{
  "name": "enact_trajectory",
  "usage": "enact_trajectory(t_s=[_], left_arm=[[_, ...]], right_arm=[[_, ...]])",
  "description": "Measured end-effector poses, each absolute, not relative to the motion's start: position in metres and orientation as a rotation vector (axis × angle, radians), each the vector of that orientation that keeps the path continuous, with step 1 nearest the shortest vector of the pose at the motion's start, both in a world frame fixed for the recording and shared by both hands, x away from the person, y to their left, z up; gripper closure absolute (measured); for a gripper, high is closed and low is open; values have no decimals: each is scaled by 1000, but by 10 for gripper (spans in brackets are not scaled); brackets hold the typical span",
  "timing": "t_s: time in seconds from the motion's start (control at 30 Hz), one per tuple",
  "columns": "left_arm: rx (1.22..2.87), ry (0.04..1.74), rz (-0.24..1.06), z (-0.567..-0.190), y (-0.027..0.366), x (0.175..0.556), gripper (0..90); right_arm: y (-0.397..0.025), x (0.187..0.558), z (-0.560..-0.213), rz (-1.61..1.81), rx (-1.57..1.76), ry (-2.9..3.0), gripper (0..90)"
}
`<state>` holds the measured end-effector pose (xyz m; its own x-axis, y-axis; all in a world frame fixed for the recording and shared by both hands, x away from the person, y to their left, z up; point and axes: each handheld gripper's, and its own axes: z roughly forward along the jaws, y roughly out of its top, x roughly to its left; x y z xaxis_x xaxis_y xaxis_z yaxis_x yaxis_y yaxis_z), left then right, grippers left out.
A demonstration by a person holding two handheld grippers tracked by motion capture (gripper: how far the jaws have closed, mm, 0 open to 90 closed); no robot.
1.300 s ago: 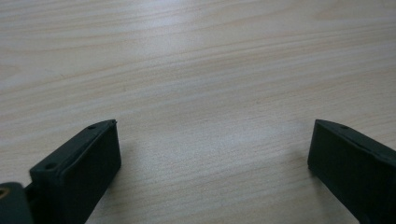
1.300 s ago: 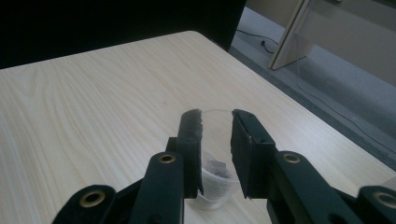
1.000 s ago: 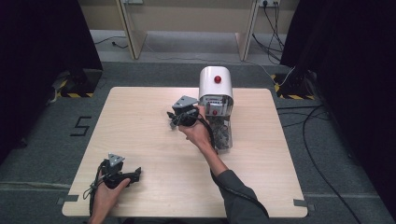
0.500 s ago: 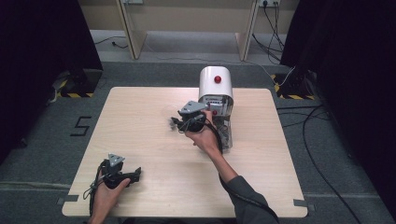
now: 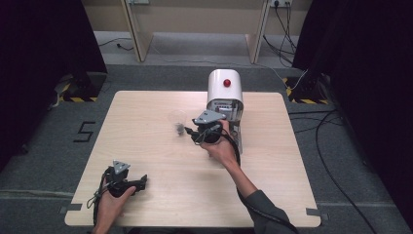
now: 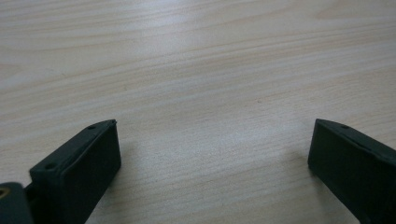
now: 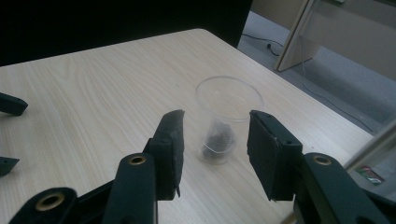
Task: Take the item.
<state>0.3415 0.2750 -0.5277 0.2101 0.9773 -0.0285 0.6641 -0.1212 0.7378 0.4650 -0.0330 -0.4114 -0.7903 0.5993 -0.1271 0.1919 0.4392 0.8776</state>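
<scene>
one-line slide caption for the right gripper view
Open right tongs frame a clear plastic cup holding dark grounds on the pale wooden table.

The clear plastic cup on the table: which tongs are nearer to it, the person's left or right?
Right. The right tongs stand open just short of the clear plastic cup, which shows between the jaws. The left tongs rest far off at the table's near-left corner.

Light wood bench [image 5: 160,122] on grey carpet floor [image 5: 350,146]. Black curtains [image 5: 44,73] hang both sides, dark. Pale wooden panel legs [image 5: 136,29] stand behind on a lighter floor strip, wall sockets above them. Black cables [image 5: 336,126] trail across the carpet at right. Yellow-black hazard tape [image 5: 73,99] at both far corners. A "5" [image 5: 85,131] is taped on the floor left of the bench. Even overhead light.
</scene>
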Motion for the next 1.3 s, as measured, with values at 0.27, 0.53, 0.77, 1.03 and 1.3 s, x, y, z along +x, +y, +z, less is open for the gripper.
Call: enact_trajectory(t_s=[0.27,0.53,0.77,1.03,1.3], left_arm=[[1860,1522,640,-528,275,341,18],[1859,1523,641,-528,275,341,19],[1861,1524,641,-528,275,341,18],[1861,1525,641,-528,275,341,18],[1860,1527,642,-528,275,341,18]], right_arm=[[-46,456,-409,1321,677,2259,552],[-59,448,-411,1319,680,2253,537],[-75,444,-417,1309,713,2249,509],[-98,433,-420,1335,765,2216,453],[-114,422,-425,1371,821,2181,387]])
